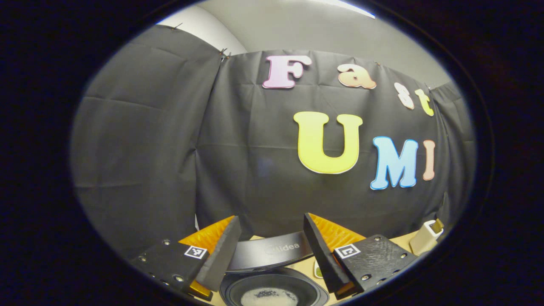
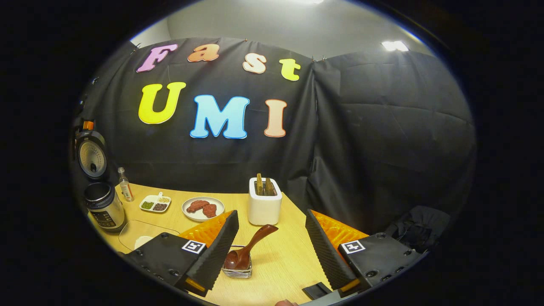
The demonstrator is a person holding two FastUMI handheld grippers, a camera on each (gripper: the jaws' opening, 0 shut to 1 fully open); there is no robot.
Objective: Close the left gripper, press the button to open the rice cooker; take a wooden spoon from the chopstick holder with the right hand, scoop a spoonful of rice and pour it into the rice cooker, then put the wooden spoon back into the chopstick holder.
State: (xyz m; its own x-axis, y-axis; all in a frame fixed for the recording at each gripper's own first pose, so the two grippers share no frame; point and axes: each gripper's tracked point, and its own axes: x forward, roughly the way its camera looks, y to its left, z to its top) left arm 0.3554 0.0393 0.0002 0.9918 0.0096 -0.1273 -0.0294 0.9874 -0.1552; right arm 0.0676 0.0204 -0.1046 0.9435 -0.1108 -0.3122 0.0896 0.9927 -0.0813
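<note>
Rice cooker open, both of your tools released.

On the worktop (image 2: 293, 259) the rice cooker (image 2: 102, 204) stands far left with its lid raised; your left tool (image 1: 272, 250) hangs spread above its dark pot, where pale rice shows at the bottom. The white chopstick holder (image 2: 264, 208) sits mid-worktop, wooden utensils upright inside. Your right tool (image 2: 272, 250) is spread too, and the wooden spoon (image 2: 248, 248) rests bowl-down in a small glass dish (image 2: 238, 270) just beside its left finger.
</note>
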